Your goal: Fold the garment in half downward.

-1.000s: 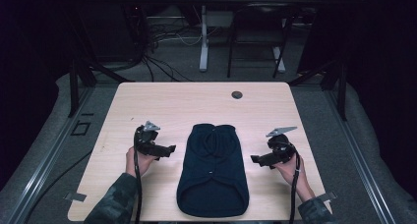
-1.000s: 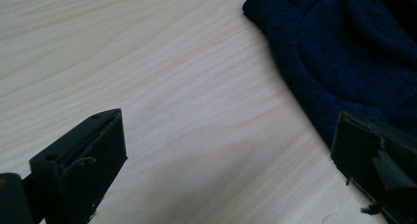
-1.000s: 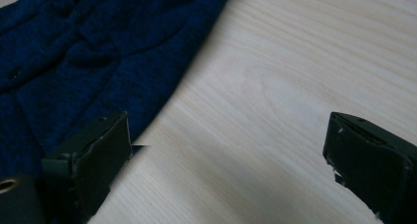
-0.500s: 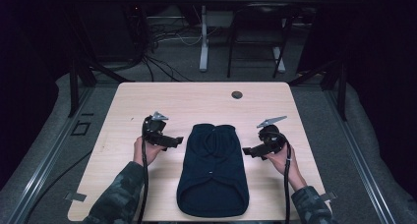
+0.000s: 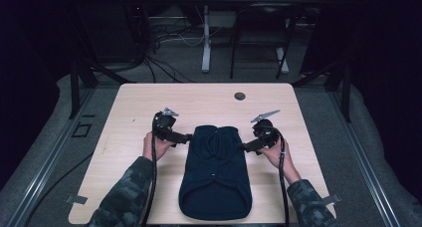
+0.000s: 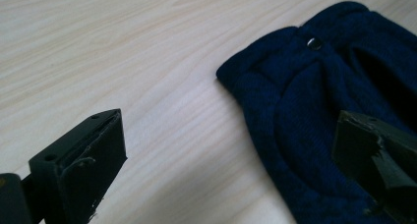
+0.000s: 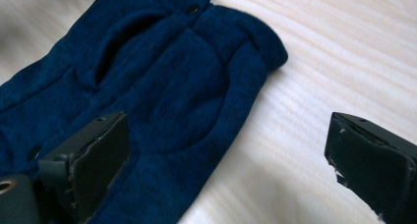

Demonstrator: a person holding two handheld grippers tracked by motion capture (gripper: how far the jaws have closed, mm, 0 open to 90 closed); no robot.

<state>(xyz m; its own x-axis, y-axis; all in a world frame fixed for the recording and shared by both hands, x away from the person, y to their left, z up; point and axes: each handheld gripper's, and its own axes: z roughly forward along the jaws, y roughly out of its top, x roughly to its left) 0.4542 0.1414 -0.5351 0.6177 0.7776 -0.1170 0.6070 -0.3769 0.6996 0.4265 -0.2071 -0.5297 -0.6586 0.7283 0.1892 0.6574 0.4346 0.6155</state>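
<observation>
A dark navy knitted garment (image 5: pixel 215 172) lies flat in the middle of the light wooden table (image 5: pixel 149 102), its narrow end away from me. My left gripper (image 5: pixel 187 137) is at the garment's upper left edge, open, one jaw over bare wood and the other over the knit (image 6: pixel 305 111). My right gripper (image 5: pixel 245 147) is at the upper right edge, open, straddling the garment's edge (image 7: pixel 196 86). A small snap button (image 6: pixel 312 42) sits near the collar. Nothing is held.
A small dark round disc (image 5: pixel 240 95) lies near the table's far edge. Beyond the table are desk legs, cables and a dark floor. Camouflage sleeves (image 5: pixel 124 197) come in from the bottom.
Both grippers have moved inward and forward from the table's sides to the garment's upper corners. The garment has not moved.
</observation>
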